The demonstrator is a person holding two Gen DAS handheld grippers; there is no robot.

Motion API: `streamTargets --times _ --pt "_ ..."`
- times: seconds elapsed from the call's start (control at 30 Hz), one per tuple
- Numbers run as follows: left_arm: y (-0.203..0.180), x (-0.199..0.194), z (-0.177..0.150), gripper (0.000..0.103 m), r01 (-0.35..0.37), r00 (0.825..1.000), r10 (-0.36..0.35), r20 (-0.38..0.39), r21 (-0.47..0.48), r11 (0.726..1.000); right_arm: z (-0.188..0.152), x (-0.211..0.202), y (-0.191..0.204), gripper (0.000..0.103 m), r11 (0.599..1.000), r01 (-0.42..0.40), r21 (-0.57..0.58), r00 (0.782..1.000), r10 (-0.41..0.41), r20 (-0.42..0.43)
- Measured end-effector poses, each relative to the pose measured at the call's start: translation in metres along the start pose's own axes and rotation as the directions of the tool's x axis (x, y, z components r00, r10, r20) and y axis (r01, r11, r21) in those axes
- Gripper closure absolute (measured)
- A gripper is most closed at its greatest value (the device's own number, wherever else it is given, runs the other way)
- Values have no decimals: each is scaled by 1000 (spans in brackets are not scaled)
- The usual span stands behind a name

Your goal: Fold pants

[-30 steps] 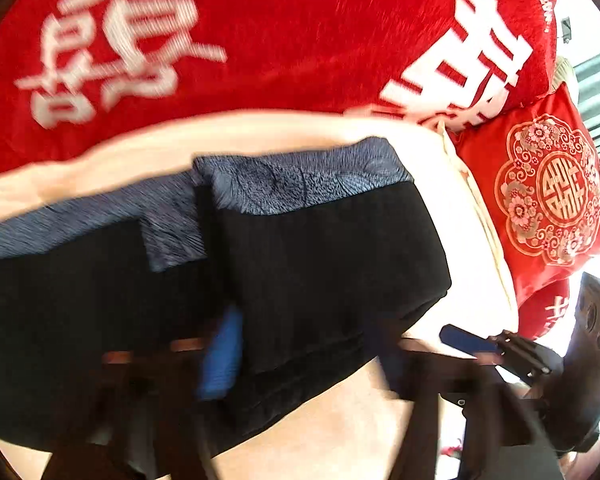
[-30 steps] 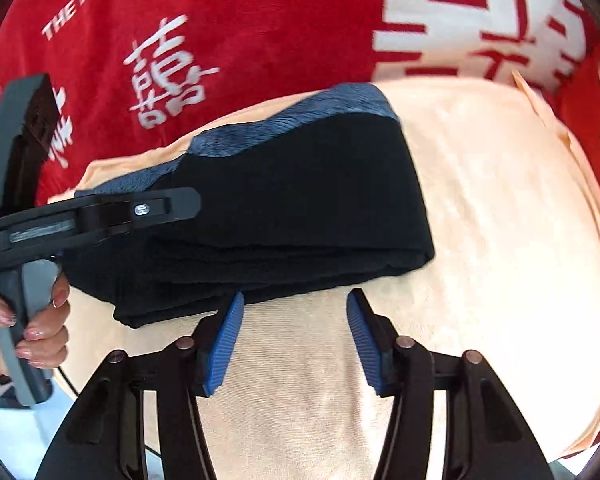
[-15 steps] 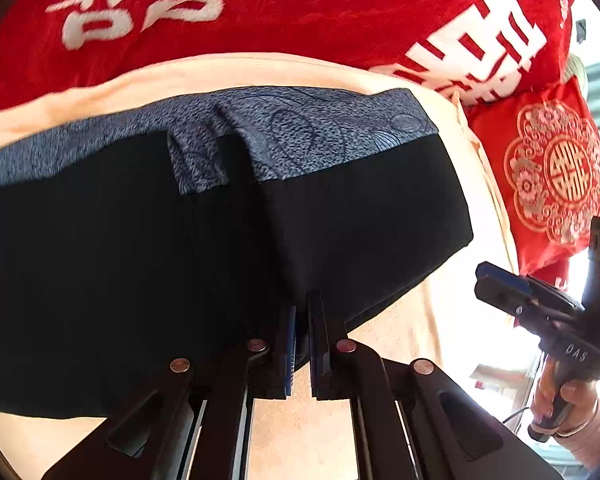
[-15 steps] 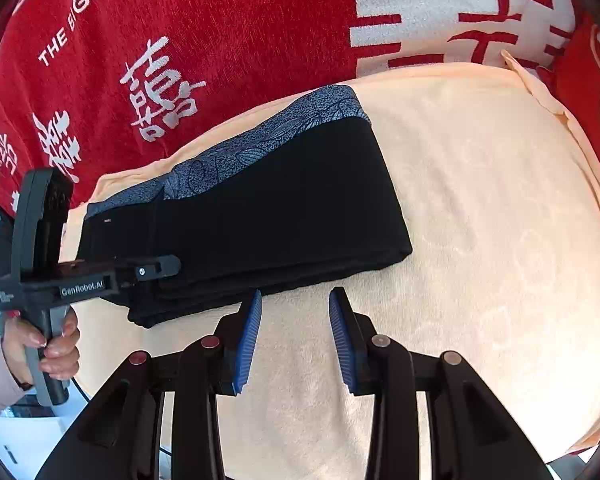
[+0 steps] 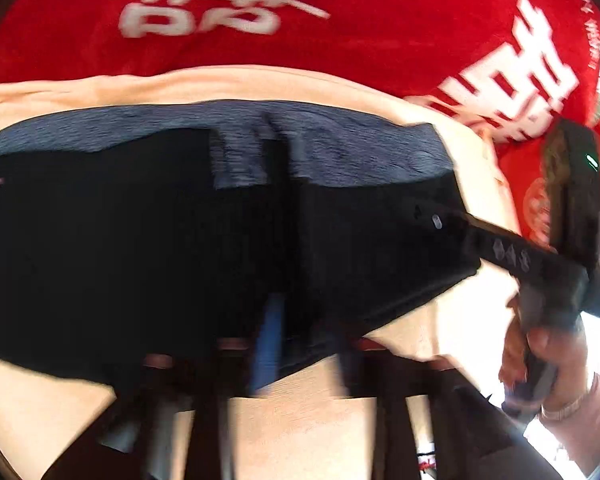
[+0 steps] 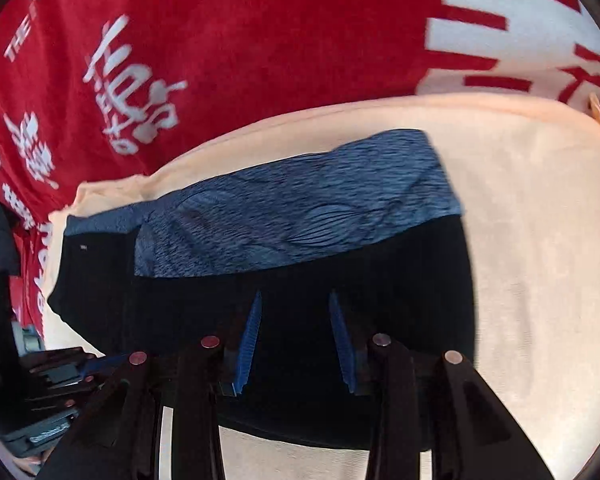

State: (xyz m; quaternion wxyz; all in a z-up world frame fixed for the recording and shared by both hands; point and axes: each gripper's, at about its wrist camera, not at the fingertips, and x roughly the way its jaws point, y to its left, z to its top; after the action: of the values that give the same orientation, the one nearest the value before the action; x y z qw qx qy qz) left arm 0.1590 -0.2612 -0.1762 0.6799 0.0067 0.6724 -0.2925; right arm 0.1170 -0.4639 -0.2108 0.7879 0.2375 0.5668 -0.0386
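The folded black pants [image 6: 300,280], with their blue-grey patterned waistband [image 6: 300,208] along the far edge, are lying on a peach towel [image 6: 540,240], which serves as the landmark here. The garment is sitting toward the towel's left and middle, leaving a broad bare stretch of towel on its right. Beyond the towel's far edge, a red blanket [image 6: 260,40] with white characters is spreading out.

The right gripper [image 6: 296,336] is hovering over the near half of the pants with its 2 blue fingers [image 6: 248,344] spread apart; black fabric is showing in the gap between them, and the tips are pointing toward the waistband.

In the left wrist view the left gripper [image 5: 300,344] is blurring badly. 1 blue finger [image 5: 268,344] is showing at the near edge of the pants [image 5: 140,260], above the towel's [image 5: 300,420] near strip, and the other is only a dark smear, so I cannot tell whether the jaws are parted or clamped. At the pants' right end, the body of the right gripper [image 5: 516,252] is reaching in over the fabric.
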Motion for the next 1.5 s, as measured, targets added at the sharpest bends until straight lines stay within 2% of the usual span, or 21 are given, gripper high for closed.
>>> streamTargets --times 0.03,0.07,0.17,0.23,0.37,0.53,0.77,0.83,0.9,1.07,1.3,1.5 --pt "2 -5 -1 39 -21 999 21 26 -17 1000 -3 1 8 64 1000 -7 -22 1000 7 -7" --pt "4 -10 -3 39 -34 998 36 52 -31 999 -8 2 14 64 999 -21 -35 1000 21 -13" --pt "13 -15 -6 38 -75 996 79 51 -79 994 -23 4 34 64 996 -43 -84 998 40 -39" --pt "18 -16 -9 38 -127 991 131 36 -111 986 -29 1 45 64 992 -46 -116 998 41 -46" --pt "32 -20 -22 38 -220 974 225 14 -166 961 -34 0 56 64 985 -152 -83 984 143 -103" --pt "45 -26 -41 38 -259 964 268 -1 -255 932 -38 3 71 64 974 -180 -138 976 160 -146" --pt "32 -29 -62 38 -325 941 337 -19 -325 888 -44 -5 63 63 967 -209 -148 964 179 -194" --pt "27 -30 -65 38 -335 937 349 -19 -336 880 -47 -12 62 60 965 -211 -157 964 178 -199" --pt "22 -29 -68 38 -335 936 350 -21 -348 876 -54 -14 61 43 963 -211 -166 961 174 -215" --pt "21 -23 -76 38 -320 942 334 -22 -352 880 -70 -13 52 39 971 -174 -163 960 131 -246" --pt "35 -16 -77 38 -325 945 323 -53 -265 908 -85 -18 40 35 994 -83 -64 973 67 -221" --pt "59 -25 -80 38 -298 955 288 -76 -192 935 -96 -22 58 28 1000 -23 8 978 24 -208"
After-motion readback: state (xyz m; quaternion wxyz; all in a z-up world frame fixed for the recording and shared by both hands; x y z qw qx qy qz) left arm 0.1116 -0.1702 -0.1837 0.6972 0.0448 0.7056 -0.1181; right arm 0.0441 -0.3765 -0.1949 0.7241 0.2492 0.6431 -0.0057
